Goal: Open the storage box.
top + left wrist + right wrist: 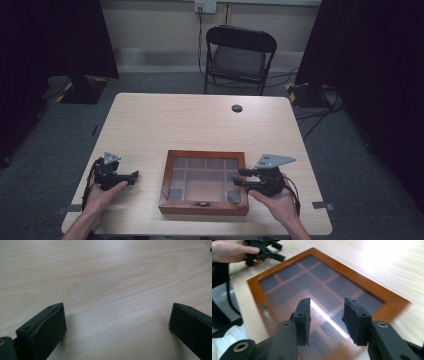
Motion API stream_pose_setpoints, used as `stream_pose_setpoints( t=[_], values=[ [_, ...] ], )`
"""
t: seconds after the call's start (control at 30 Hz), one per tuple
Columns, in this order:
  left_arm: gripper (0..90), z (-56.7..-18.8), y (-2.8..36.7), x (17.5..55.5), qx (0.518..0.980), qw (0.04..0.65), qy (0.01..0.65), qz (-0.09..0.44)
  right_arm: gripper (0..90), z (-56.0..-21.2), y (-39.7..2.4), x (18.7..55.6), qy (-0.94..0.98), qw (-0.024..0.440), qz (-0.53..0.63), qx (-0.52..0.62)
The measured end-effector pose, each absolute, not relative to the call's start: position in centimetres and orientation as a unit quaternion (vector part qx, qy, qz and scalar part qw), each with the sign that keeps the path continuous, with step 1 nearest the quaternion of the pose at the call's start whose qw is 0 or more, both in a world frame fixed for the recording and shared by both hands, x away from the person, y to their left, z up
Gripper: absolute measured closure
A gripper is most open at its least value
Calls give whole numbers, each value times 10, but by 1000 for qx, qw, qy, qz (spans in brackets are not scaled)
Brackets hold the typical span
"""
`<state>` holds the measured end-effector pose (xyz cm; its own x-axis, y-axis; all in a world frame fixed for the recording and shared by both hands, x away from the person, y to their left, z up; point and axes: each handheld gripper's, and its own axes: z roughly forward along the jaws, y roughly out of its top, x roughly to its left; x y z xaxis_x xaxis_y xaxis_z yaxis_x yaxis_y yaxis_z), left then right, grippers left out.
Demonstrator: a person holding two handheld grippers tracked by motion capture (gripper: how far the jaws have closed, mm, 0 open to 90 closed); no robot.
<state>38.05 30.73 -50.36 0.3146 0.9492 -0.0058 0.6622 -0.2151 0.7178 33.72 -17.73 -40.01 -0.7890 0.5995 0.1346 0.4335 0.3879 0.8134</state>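
- We see a wooden box (204,206) with a glass lid low in the middle of the high view, flat on the table (200,120).
- Our right claw (239,178) hovers over the box's right edge, jaws partly apart, gripping nothing.
- Our left claw (134,176), lower left, stands wide over bare table, well apart from the box.

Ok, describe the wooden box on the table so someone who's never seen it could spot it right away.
Start at the light wooden table with the black folding chair behind it. Near the table's front edge, between the person's two hands, lies the flat wooden box. It has a reddish-brown frame, a glass lid showing compartments, and a small metal clasp at the front.
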Motion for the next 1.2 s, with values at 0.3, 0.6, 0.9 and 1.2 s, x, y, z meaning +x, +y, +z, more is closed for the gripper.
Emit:
stream_pose_setpoints(
  t=[0.3, 0.6, 0.9, 1.2],
  values=[
    [3, -504, 307, 381, 746, 318, 540, 226, 628, -400, -142, 338, 846, 64, 455, 270],
    [2, -504, 308, 381, 747, 319, 539, 223, 707, -423, -111, 329, 868, 10, 442, 226],
    [1, -504, 308, 381, 747, 319, 539, 223, 773, -435, -98, 320, 875, -35, 441, 200],
    [0, -504, 307, 381, 746, 319, 541, 223, 781, -442, -102, 322, 876, -35, 439, 197]
  ],
)
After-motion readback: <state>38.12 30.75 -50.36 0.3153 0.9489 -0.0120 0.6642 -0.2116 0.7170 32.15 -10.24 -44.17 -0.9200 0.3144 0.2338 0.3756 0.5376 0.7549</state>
